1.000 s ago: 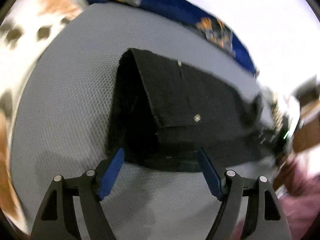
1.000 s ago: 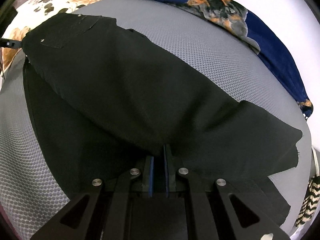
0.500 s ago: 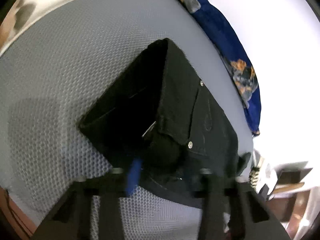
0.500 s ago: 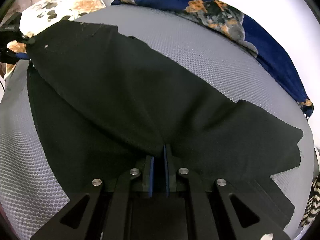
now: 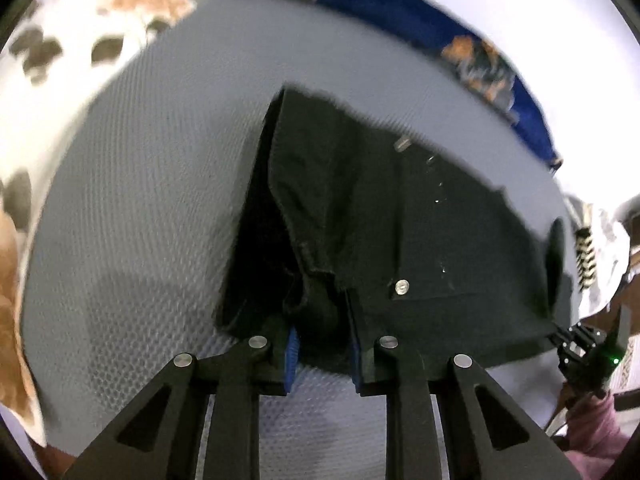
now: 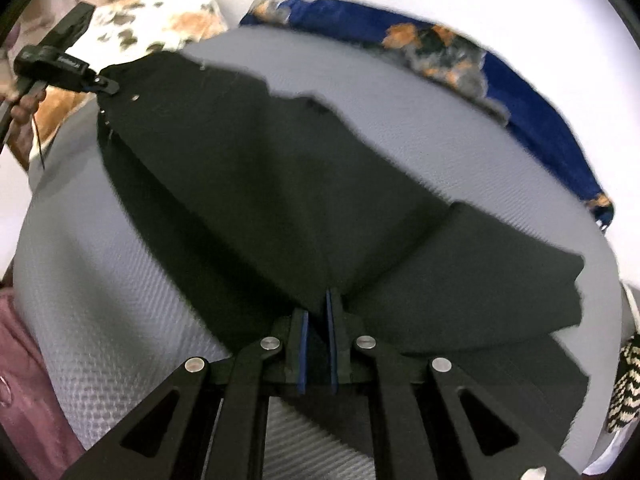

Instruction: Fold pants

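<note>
Black pants [image 5: 400, 220] lie on a grey mesh-textured bed surface [image 5: 140, 200], waist end with metal rivets toward the left wrist camera. My left gripper [image 5: 322, 340] is shut on a bunched piece of the waistband, which fills the gap between its blue pads. In the right wrist view the pants [image 6: 260, 180] stretch from the far left to the near right, lifted into a ridge. There my right gripper [image 6: 316, 320] is shut on a fold of the leg cloth. The left gripper [image 6: 64, 68] shows at the far left, holding the waist corner.
A blue floral blanket [image 6: 500, 76] runs along the far edge of the bed. A white pillow with brown spots [image 5: 60, 40] sits at the left. A black-and-white striped cloth [image 6: 624, 388] lies at the right edge. A pink sleeve [image 5: 592, 428] is low right.
My left gripper closed from wide open onto the waistband and sank a little. The right gripper stayed shut on the leg fold and lifted it, raising the cloth into a ridge.
</note>
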`<state>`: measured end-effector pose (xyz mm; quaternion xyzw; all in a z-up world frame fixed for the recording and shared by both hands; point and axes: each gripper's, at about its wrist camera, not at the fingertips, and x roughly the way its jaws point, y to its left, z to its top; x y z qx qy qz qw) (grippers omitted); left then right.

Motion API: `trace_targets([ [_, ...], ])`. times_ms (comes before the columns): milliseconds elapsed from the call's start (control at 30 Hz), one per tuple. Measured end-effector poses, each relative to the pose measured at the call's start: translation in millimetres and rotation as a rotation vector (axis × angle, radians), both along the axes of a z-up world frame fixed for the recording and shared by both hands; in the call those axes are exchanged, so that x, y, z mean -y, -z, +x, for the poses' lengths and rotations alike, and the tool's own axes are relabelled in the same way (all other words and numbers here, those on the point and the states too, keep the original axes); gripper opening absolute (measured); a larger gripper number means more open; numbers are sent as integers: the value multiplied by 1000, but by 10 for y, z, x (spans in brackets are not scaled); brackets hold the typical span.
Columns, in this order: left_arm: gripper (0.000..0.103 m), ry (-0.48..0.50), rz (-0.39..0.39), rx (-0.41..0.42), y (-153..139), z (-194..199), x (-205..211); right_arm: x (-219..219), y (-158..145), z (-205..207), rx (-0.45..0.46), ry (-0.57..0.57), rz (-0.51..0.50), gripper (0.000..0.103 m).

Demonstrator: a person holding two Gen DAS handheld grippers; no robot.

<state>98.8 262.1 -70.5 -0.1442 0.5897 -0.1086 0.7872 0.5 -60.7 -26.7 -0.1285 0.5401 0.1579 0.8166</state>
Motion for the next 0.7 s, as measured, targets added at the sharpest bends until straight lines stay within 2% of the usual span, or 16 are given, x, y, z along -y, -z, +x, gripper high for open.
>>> trace_targets([
  [100,22,-15,-33,13,37,-44,-75,-108,176,-89,-46,-12,-21,6],
  [267,23,11,4,36,34,-73,-79,-161,214,-105,-72,-13,-8,6],
  [333,26,20,51,59,68,-100,-19,-158,284,-78,-91,10,11,6],
  [500,35,19,185,126,-58,-214,162,-175,295,-67,-90,44,38,8],
  [533,37,19,216,134,-103,-244,193,-193,293,-62,-89,45,35,10],
  [600,47,21,265,153,-180,-278,266,-210,277,-49,-88,45,21,18],
  [667,52,41,332,178,-252,-334,319,-200,202,-99,-73,47,32,38],
  [700,54,50,369,189,-284,-356,336,-171,154,-124,-63,53,43,44],
])
